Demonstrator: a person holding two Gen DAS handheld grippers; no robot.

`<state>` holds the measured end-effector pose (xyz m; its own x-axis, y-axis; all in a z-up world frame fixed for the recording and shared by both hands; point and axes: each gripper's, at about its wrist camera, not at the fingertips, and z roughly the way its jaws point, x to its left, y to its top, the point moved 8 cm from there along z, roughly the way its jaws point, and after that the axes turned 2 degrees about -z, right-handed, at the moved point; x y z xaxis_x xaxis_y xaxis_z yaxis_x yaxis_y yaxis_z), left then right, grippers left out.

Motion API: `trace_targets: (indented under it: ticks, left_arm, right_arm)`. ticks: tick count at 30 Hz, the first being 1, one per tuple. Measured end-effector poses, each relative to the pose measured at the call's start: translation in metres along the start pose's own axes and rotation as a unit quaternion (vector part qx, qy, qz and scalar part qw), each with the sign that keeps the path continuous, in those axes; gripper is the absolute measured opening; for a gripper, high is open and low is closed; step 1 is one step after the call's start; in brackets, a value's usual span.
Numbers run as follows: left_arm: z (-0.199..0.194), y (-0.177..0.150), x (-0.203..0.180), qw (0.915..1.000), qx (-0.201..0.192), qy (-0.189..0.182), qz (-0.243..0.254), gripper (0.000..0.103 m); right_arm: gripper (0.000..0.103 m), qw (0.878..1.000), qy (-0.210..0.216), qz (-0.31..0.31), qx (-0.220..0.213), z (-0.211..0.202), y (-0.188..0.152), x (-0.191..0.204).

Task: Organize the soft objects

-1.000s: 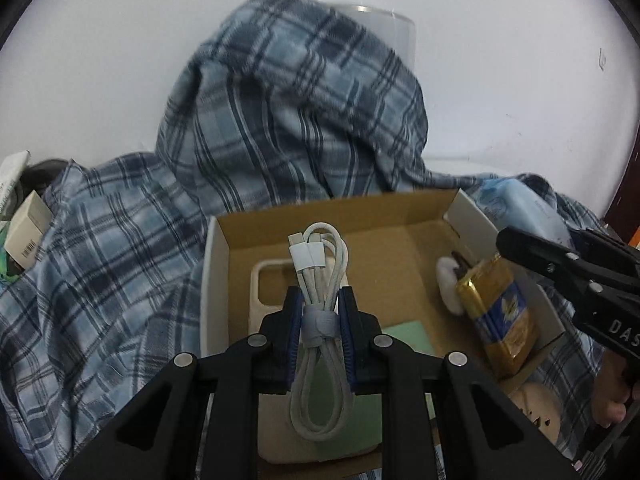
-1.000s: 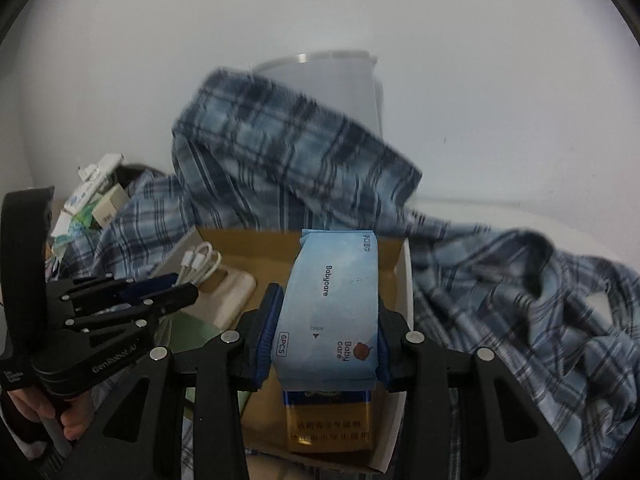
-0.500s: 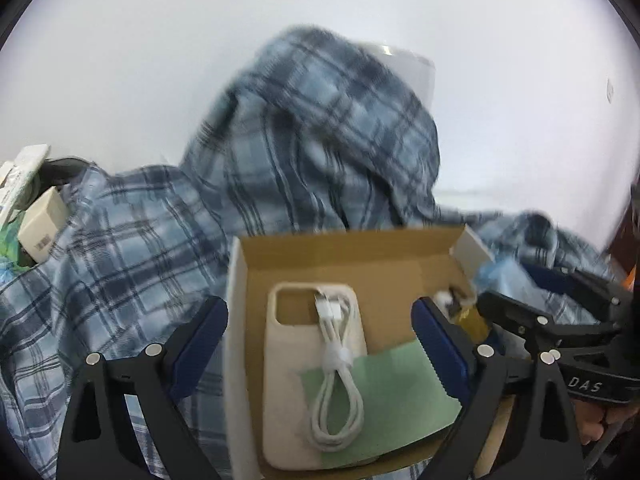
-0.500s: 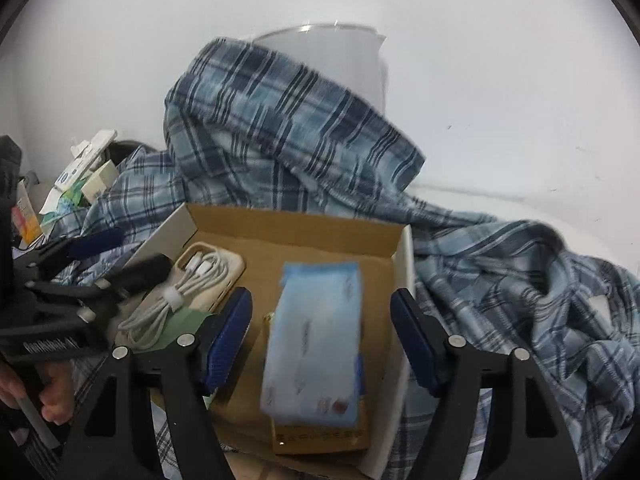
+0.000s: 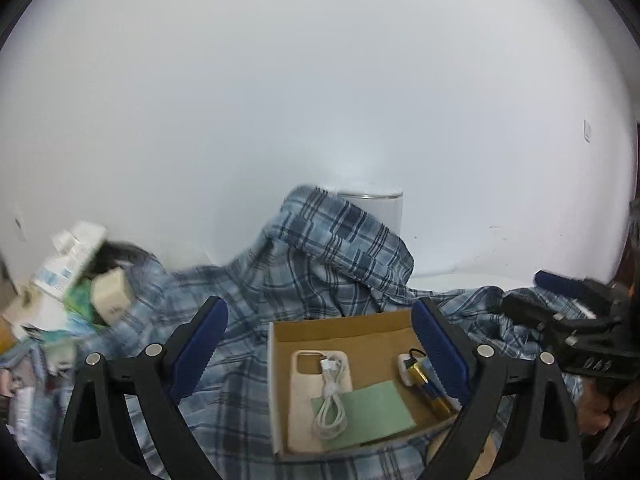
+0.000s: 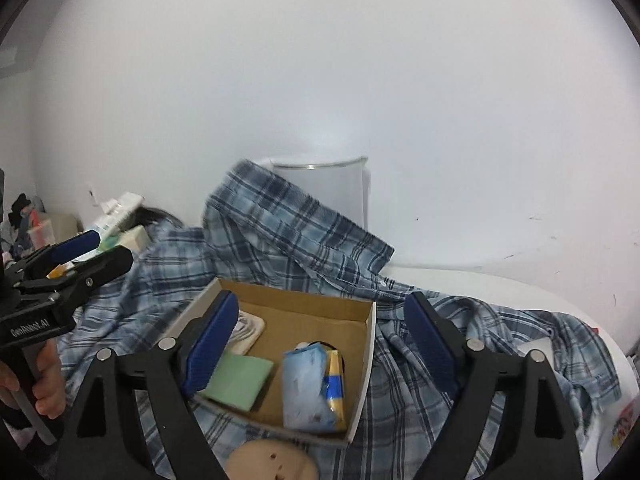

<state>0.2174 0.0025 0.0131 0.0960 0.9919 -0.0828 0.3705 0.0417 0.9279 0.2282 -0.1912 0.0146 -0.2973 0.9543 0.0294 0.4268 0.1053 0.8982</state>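
An open cardboard box (image 5: 340, 324) (image 6: 362, 340) sits on a blue plaid shirt (image 5: 320, 256) (image 6: 280, 232). In it lie a beige phone case (image 5: 300, 396), a coiled white cable (image 5: 332, 400), a green pad (image 5: 364, 410) (image 6: 236, 376), a gold and blue packet (image 5: 430, 388) and a light blue wipes pack (image 6: 302, 388). My left gripper (image 5: 320, 348) is open and empty, raised above the box. My right gripper (image 6: 320, 340) is open and empty above the box, and also shows at the right in the left wrist view (image 5: 560, 300).
A white cylinder (image 6: 328, 188) stands behind the shirt by the white wall. A pile of small boxes and packets (image 5: 68, 280) lies at the left. A beige round object (image 6: 268, 460) lies in front of the box.
Both grippers opened: the left let go of the white cable and the right let go of the wipes pack, both now in the box. Both grippers then lifted up and back.
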Motion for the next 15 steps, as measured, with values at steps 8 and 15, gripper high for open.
trace_targets:
  ticks: [8, 15]
  left_arm:
    - [-0.057, -0.019, -0.009, 0.9999, -0.016, -0.006, -0.004, 0.097]
    - [-0.076, -0.048, -0.018, 0.9997, -0.020, -0.011, 0.008, 0.103]
  right_arm:
    - [0.088, 1.000, 0.006, -0.001, -0.024, -0.053, -0.020, 0.016]
    - [0.099, 0.999, -0.006, -0.029, -0.029, -0.063, -0.052, 0.020]
